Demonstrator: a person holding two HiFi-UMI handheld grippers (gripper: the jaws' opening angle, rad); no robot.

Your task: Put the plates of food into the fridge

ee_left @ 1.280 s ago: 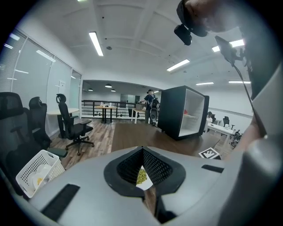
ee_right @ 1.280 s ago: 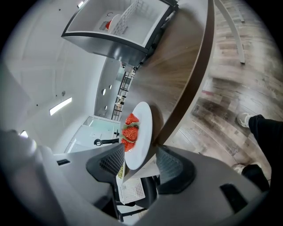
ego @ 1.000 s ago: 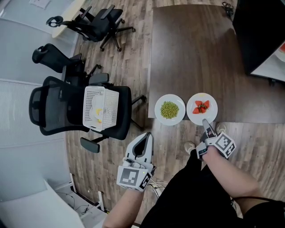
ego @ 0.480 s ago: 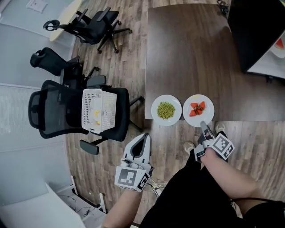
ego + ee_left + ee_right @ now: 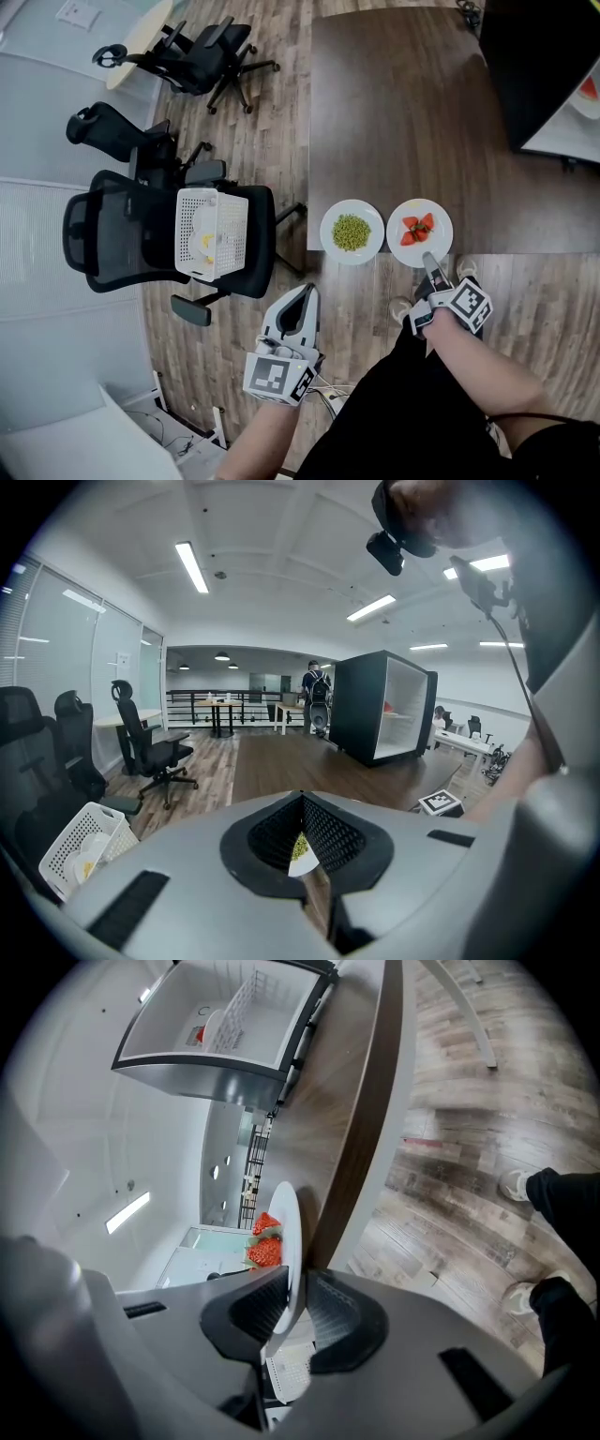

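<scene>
Two white plates sit at the near edge of the dark table (image 5: 403, 112). One holds green peas (image 5: 352, 232), the other strawberries (image 5: 419, 228). My right gripper (image 5: 429, 262) is shut on the near rim of the strawberry plate (image 5: 286, 1232); the rim stands between its pads (image 5: 328, 1312), with the strawberries (image 5: 264, 1241) just beyond. My left gripper (image 5: 306, 292) hangs over the floor, below and left of the peas plate, shut and holding nothing. A sliver of the peas plate (image 5: 300, 855) shows past its tips. The fridge (image 5: 534, 66), a black box with a white inside (image 5: 216, 1026), stands open on the table's far right.
A black office chair (image 5: 141, 234) carries a white basket (image 5: 214, 232) left of the table. More chairs (image 5: 197, 47) stand further back. The person's shoes (image 5: 398, 307) are on the wood floor by the table edge.
The right gripper has stayed at the strawberry plate's near rim. The scene has shifted slightly left in view. The left gripper has not moved.
</scene>
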